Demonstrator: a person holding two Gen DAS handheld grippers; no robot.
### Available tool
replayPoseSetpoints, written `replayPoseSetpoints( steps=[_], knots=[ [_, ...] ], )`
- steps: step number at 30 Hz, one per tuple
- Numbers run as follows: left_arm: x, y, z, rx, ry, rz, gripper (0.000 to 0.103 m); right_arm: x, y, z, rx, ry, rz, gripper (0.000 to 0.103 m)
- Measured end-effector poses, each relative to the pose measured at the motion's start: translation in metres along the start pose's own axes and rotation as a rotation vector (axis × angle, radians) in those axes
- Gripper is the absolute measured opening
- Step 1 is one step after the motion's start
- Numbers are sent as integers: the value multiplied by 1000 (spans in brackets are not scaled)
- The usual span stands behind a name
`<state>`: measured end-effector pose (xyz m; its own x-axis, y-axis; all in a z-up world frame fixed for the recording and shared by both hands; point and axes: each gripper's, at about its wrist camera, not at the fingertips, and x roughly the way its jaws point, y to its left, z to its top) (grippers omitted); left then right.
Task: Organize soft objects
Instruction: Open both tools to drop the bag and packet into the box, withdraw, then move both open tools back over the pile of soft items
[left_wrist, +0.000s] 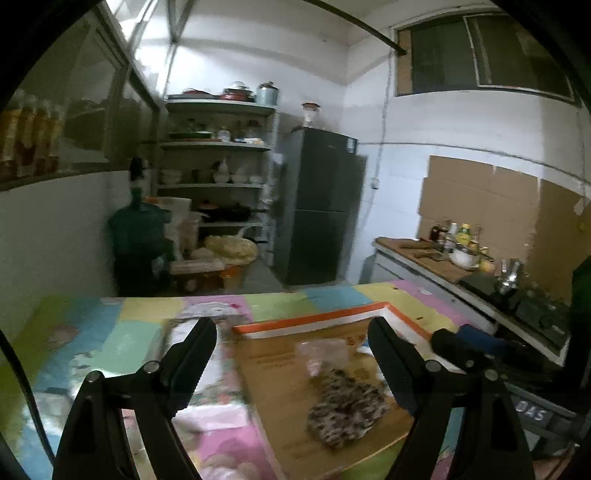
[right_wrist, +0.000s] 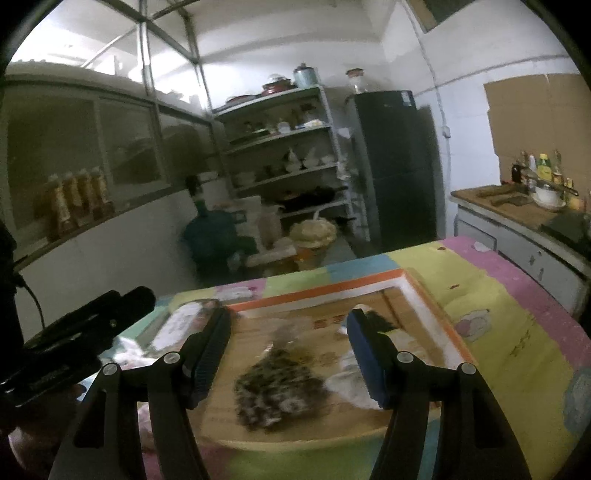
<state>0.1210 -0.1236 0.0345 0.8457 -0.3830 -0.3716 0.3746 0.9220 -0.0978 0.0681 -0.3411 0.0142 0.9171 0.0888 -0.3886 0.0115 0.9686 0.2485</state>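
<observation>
On the patchwork mat, a flattened cardboard sheet edged with an orange-and-white border lies across the table. A leopard-print soft item rests near the middle of the sheet, and a white soft item lies just beside it in the right wrist view. A crumpled clear wrapper sits close behind the leopard piece.

Both grippers hover above the sheet, tilted downward. The left gripper has its 2 jaws spread wide with nothing between them. The right gripper also stands open and empty; its pads touch no item.

Risks, as judged from this view: motion blur suggests quick travel, so a hurried descent could press the cardboard and slide it across the smooth mat, shifting the items. A pinch taken too shallow on the leopard fabric may catch only the pile and let it slip out. The wrapper, light and slippery, could be dragged along by accident. The 2 grippers are near each other and could collide over the same item.

Materials: the leopard piece looks fuzzy and limp, with an irregular rounded outline. The white item appears soft and folded, though its exact form is unclear. The cardboard is flat, stiff and matte. The mat shows pastel squares with a printed pattern.
</observation>
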Motion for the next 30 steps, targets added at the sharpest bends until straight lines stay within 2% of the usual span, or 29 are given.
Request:
replayPoseSetpoints(
  steps=[7,18,26,30],
  knots=[
    [-29,33,-16,-25,17,101,84,-11,40,-11,-42,-12,30,68],
    [-70,89,-39,-62,16,197,84,-9,86,-35,-89,35,93,68],
    [-86,123,-58,-89,21,222,84,-2,115,-54,-120,85,143,68],
    [-87,135,-69,-87,39,184,84,3,130,-64,-139,114,160,68]
  ],
)
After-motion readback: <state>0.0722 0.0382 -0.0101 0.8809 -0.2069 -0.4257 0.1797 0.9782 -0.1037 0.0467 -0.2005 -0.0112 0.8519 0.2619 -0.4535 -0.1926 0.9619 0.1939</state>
